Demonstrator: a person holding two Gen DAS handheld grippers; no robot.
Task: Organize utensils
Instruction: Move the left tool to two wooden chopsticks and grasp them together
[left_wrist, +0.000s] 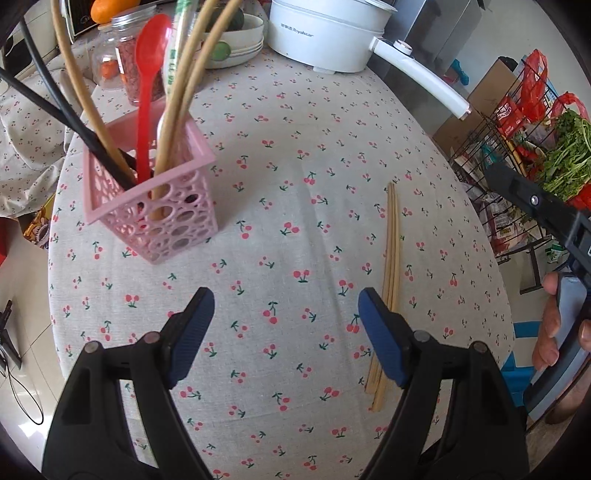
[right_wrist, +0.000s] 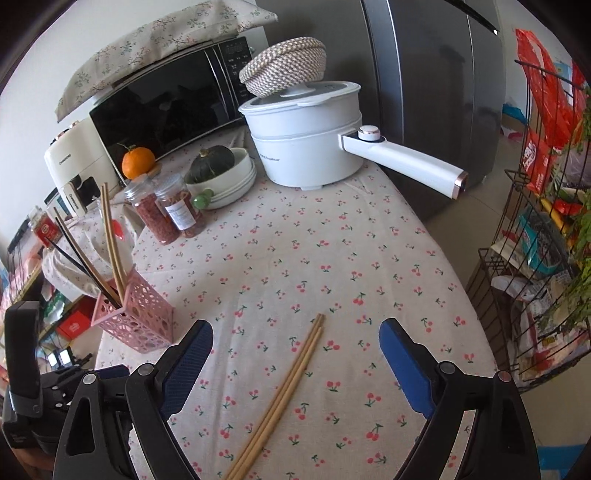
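A pink perforated utensil holder (left_wrist: 155, 206) stands on the cherry-print tablecloth (left_wrist: 295, 166) and holds a red spoon (left_wrist: 147, 74), wooden chopsticks and black chopsticks. It also shows at the left in the right wrist view (right_wrist: 136, 317). Loose wooden chopsticks (left_wrist: 390, 280) lie flat on the cloth; they also show in the right wrist view (right_wrist: 288, 391). My left gripper (left_wrist: 286, 325) is open and empty above the cloth, its right finger over the chopsticks' near end. My right gripper (right_wrist: 295, 354) is open and empty, with the chopsticks lying between its fingers below.
A white electric pot (right_wrist: 306, 144) with a long handle stands at the back. Two spice jars (right_wrist: 166, 214), stacked bowls with a squash (right_wrist: 221, 173), an orange (right_wrist: 138, 162) and a microwave (right_wrist: 162, 107) stand behind the holder. A wire rack (right_wrist: 546, 258) stands off the table's right edge.
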